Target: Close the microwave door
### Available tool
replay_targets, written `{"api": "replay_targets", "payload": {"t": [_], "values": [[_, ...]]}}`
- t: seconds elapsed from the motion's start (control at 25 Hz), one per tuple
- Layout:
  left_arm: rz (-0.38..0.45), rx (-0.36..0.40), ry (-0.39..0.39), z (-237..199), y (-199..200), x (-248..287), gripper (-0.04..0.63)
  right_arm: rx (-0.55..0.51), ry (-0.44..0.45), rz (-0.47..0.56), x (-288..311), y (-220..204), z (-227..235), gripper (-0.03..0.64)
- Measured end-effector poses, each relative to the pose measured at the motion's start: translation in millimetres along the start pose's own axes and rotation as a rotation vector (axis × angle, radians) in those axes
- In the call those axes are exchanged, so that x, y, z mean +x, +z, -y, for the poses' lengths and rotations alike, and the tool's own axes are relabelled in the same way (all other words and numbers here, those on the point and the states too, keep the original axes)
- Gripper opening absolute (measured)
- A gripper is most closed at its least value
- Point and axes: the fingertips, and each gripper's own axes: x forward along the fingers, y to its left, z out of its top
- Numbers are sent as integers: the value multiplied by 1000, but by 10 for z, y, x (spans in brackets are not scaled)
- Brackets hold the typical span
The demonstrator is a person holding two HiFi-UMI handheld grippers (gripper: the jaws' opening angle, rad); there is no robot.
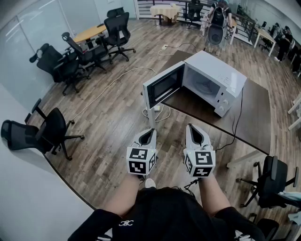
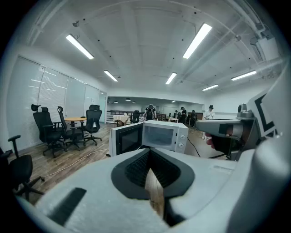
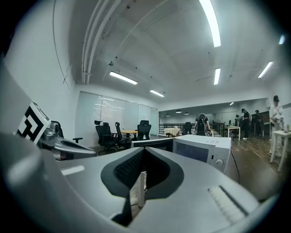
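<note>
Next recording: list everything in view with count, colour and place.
table: one, dark brown, right of centre
microwave: one, white, on the table
microwave door: one, white with dark window, swung open to the left
office chairs: at least six, black, mostly at left, one lower right
round table: one, light wood, among the chairs upper left
cloth-covered table: one, yellowish, far end
cable: one, white, across the wood floor
people: several, too far for colours, far end of the room
left gripper: one, grey-white, jaws shut, empty, short of the microwave
right gripper: one, grey-white, jaws shut, empty, beside the left one
</note>
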Motion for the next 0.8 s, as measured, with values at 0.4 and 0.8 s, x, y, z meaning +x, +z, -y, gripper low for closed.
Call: {"api": "replay_targets", "payload": {"t": [0.4, 0.8], "values": [[-12, -10, 12, -195, -70, -10, 9, 30, 1, 5, 95, -42, -110, 9], [-6, -33, -21, -542, -82, 174, 9, -6, -33, -45, 470, -178, -246, 9]]}}
